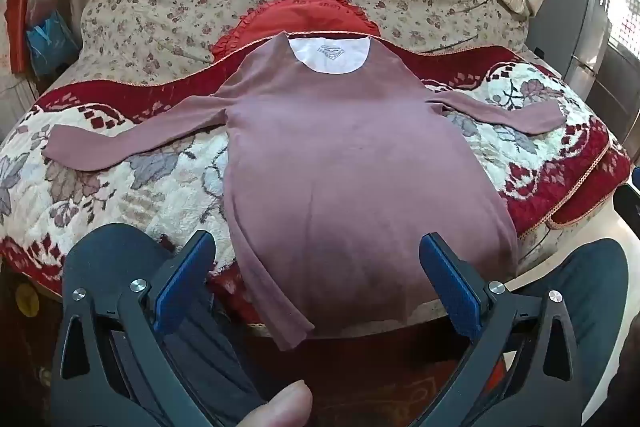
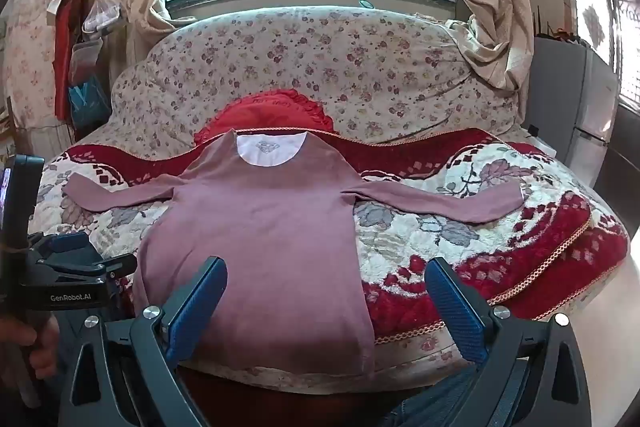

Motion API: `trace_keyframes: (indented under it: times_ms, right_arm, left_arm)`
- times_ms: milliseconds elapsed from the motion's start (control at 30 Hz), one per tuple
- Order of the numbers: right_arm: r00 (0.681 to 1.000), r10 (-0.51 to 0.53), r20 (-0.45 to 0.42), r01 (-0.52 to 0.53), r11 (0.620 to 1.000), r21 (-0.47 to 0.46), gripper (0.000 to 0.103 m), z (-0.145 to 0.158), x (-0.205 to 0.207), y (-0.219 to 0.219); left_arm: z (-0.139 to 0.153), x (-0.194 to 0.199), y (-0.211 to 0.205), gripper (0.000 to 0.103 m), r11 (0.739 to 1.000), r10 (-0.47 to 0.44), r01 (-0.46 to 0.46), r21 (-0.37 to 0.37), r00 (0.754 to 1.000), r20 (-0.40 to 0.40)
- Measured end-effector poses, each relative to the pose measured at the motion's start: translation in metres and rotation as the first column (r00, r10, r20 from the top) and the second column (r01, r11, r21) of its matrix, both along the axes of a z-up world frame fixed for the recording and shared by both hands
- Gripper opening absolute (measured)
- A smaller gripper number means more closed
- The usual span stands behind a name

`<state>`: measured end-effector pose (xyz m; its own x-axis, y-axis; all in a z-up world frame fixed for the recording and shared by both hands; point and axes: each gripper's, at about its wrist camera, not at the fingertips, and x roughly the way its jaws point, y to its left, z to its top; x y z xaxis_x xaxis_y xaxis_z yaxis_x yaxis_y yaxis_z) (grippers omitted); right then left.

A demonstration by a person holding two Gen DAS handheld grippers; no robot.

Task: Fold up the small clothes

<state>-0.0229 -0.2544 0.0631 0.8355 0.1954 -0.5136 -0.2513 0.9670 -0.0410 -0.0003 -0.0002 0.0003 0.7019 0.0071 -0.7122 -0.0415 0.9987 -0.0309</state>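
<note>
A small dusty-pink long-sleeved top point(image 1: 340, 163) lies flat, front up, on a red and cream blanket point(image 1: 120, 179), both sleeves spread out sideways, white inner neck label showing. Its hem hangs a little over the near edge. It also shows in the right wrist view point(image 2: 260, 239). My left gripper point(image 1: 318, 255) is open and empty, hovering over the hem. My right gripper point(image 2: 326, 279) is open and empty, over the top's lower right side. The left gripper also shows at the left of the right wrist view point(image 2: 80, 267).
A red frilled cushion point(image 2: 272, 107) lies behind the neckline against a floral-covered sofa back point(image 2: 320, 59). Curtains point(image 2: 492, 7) and a window are behind. A grey cabinet point(image 2: 568, 99) stands at right. Bags hang at left point(image 2: 84, 67).
</note>
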Motion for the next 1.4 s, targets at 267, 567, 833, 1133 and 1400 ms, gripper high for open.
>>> trace_keyframes:
  times_ms: [267,567,833,1133,1400]
  right_arm:
    - [1.000,-0.002,0.010,0.002,1.000,-0.002,0.099,0.001,-0.002,-0.003]
    - [0.998,-0.043,-0.037,0.042,0.999,-0.021,0.099,-0.011,0.010,0.002]
    - [0.999,-0.024,-0.046,0.023,0.999,-0.022,0.099,-0.012,0.010,0.004]
    - [0.999,-0.028,-0.047,0.027,0.999,-0.021,0.099,-0.014,0.010,0.006]
    - [0.998,-0.025,-0.052,0.024,1.000,-0.017,0.099,-0.015,0.011,0.007]
  left_arm:
    - [-0.005,-0.001,0.002,0.102,1.000,0.004,-0.004,-0.002,1.000,-0.005]
    - [-0.005,0.001,0.000,0.102,1.000,-0.001,0.001,-0.008,1.000,-0.022]
    - [-0.008,0.002,-0.004,0.102,1.000,-0.001,0.001,-0.002,1.000,-0.026]
    - [-0.013,0.000,-0.005,0.102,1.000,-0.003,0.003,-0.002,0.999,-0.034]
    - [-0.016,-0.001,-0.006,0.102,1.000,-0.004,0.004,-0.002,0.999,-0.040]
